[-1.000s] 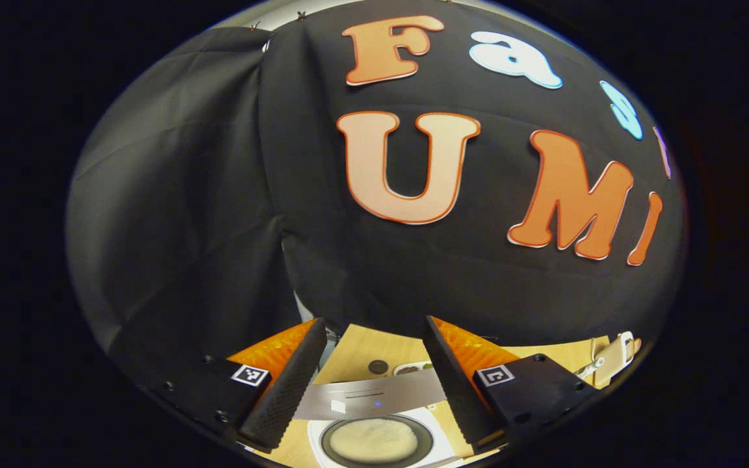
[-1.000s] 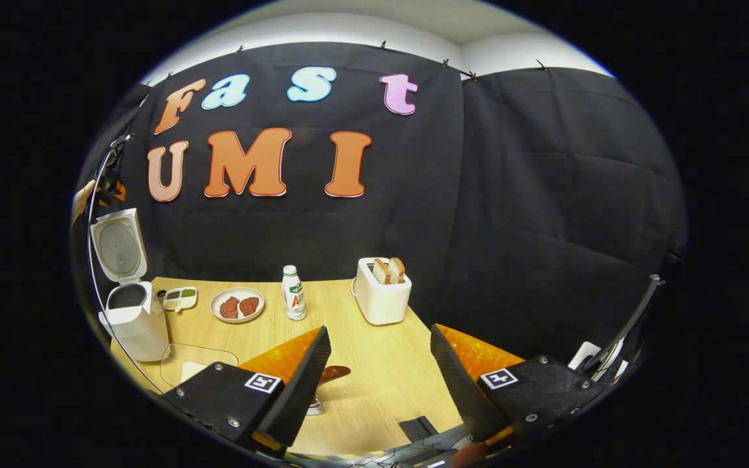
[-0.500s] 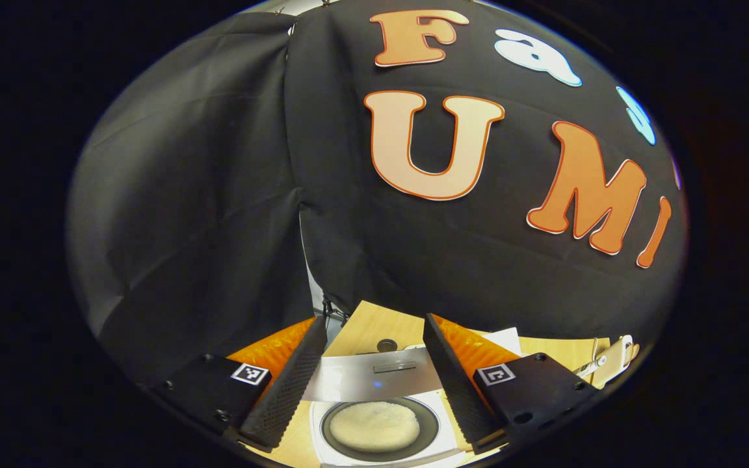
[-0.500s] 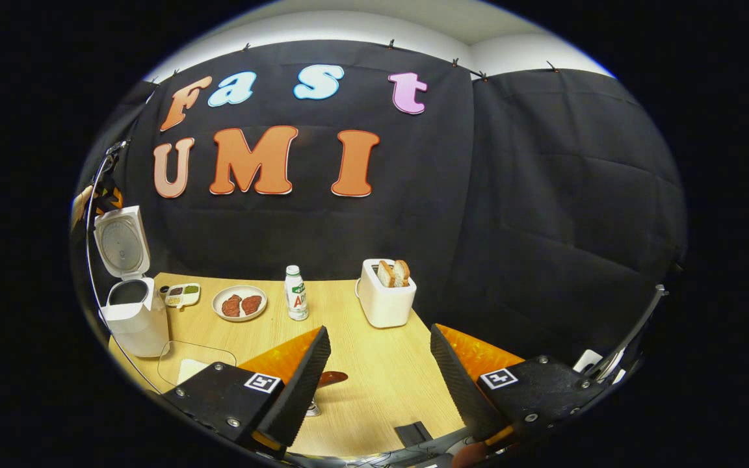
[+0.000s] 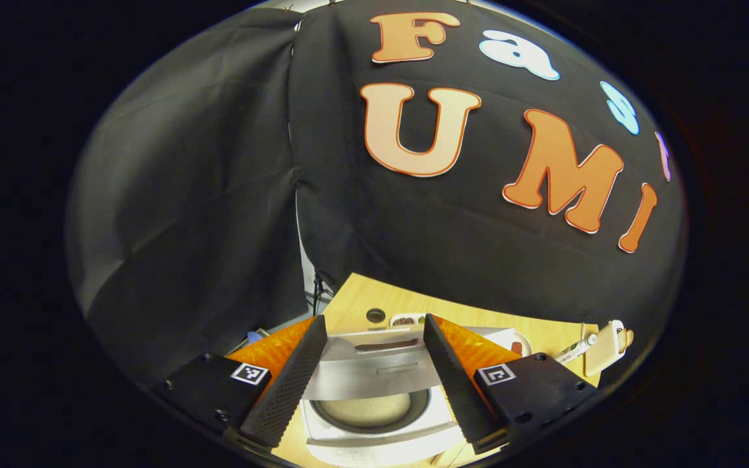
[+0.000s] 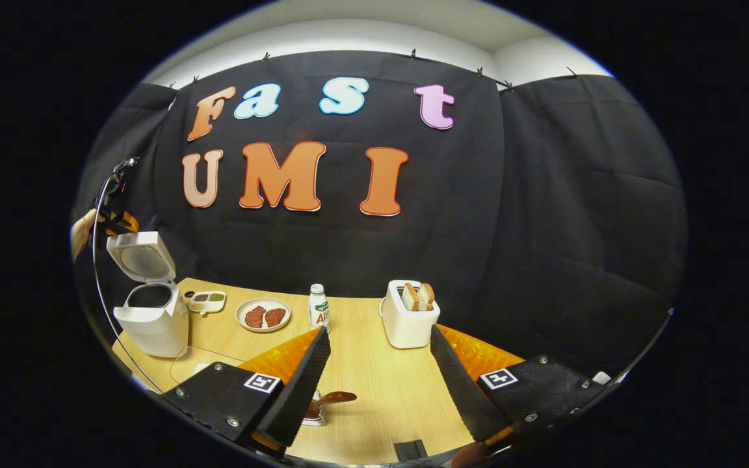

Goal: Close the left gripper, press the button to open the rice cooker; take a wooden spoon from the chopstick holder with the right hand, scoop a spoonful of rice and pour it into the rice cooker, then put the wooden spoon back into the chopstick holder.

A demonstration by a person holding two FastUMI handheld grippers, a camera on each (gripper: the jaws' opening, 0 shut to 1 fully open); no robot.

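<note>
**Rice cooker open, spoon in its holder, both grippers empty**

The left gripper (image 5: pixel 368 370) hung over the rice cooker (image 5: pixel 374 416) with its jaws spread and nothing between them. In the left gripper view the cooker sat at 6 o'clock, directly under the jaws, with its lid (image 5: pixel 374 370) tilted partly over the dark inner pot (image 5: pixel 365 409), where a pale layer of rice showed. Beyond it lay the wooden counter (image 5: pixel 361 299).

The right gripper (image 6: pixel 378 383) hovered above the counter (image 6: pixel 387 390) near its front edge, jaws likewise spread and holding nothing. In the right gripper view the wooden spoon (image 6: pixel 332 398) stood in the chopstick holder (image 6: pixel 313 416) at about 6 o'clock, just beside the left-hand finger and partly hidden by it, the spoon's bowl up and leaning toward 3 o'clock. The rice cooker (image 6: pixel 153 312) stood far off at 9 o'clock with its lid (image 6: pixel 142 257) raised. From there toward 3 o'clock, along the back of the counter, ran a small sectioned dish (image 6: pixel 207 300), a plate (image 6: pixel 263 315) with two reddish pieces on it, a small white bottle (image 6: pixel 318 307) and a white toaster (image 6: pixel 410 315) with two slices of bread standing up in its slots. A clear flat lid-like thing (image 6: pixel 202 361) lay on the counter in front of the cooker; what it was I could not tell.
</note>
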